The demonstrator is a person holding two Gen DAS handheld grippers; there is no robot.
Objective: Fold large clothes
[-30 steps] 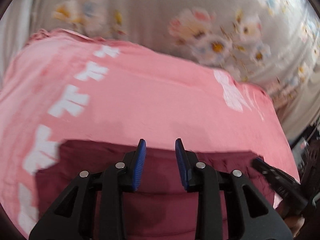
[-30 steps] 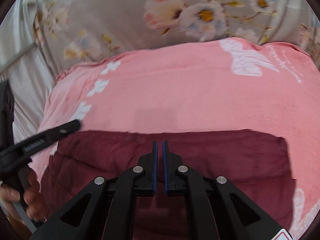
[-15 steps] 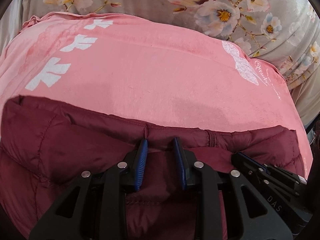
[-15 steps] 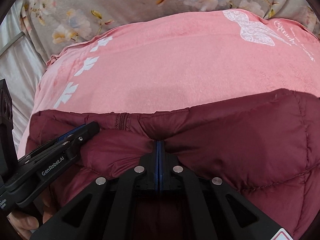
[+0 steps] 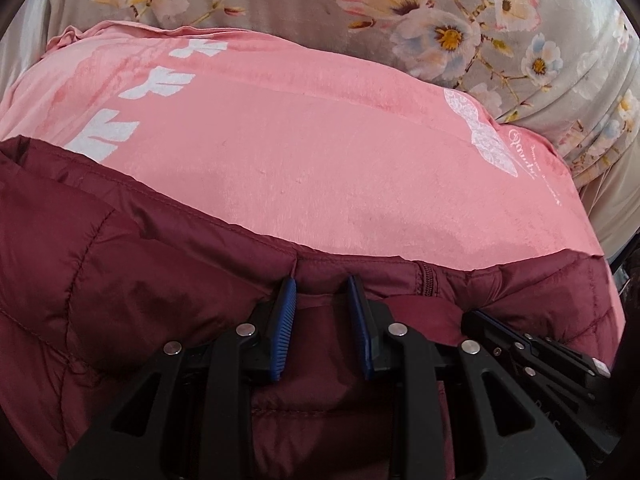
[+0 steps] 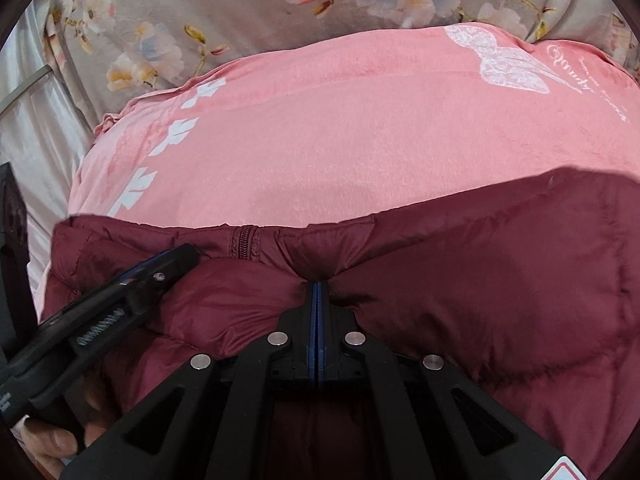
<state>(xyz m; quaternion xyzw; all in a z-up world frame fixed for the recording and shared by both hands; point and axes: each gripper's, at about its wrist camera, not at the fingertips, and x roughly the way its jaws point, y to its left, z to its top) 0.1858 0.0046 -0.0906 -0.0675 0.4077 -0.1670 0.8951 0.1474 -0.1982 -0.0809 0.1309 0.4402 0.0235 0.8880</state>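
Both grippers have come down, bringing the maroon puffer jacket (image 5: 120, 280) edge onto the pink blanket (image 5: 320, 152). Left gripper (image 5: 322, 308) clamps a thick fold; right gripper (image 6: 317, 292) pinches fabric, jaws together. Recommend levelling the edge before release

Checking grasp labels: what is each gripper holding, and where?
Both grip the maroon jacket along its far edge: right gripper shut right of the zipper, left gripper left of it.
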